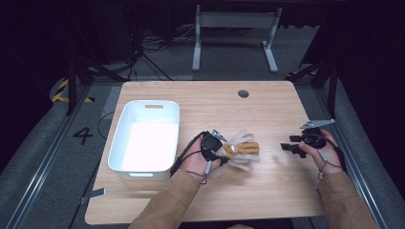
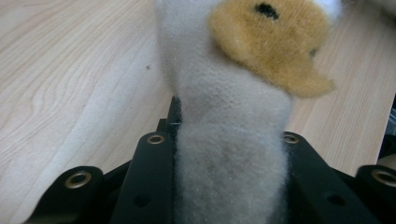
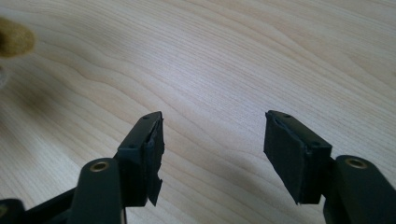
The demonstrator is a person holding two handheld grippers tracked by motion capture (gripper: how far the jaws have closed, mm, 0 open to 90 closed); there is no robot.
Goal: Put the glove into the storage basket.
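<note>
Closest to the lens in the left gripper view, a strip of grey-white fleece fills the gap between the two black jaws of the left tool: the jaws press in on it from both sides, so this tool is clamped on the plush toy. Above the pinched strip the toy widens into a tan, fuzzy patch with a small dark spot on it, and this part hangs over pale wood.

From the high view, the left tool sits at the toy's left edge, near the middle of the surface. The plush toy lies there as a soft heap of pale limbs with a tan piece across the top. A white bin stands just to the left of the left hand, apart from the toy, its handle slot at the far wall.

The right tool is held well to the right of the toy, pointing toward it, with bare wood between them. In the right gripper view the right tool has its jaws spread wide with nothing between them, above the wood grain; a blurred tan edge of the toy shows at the upper left corner.

Both sleeves are brown and come in from the near edge.
</note>
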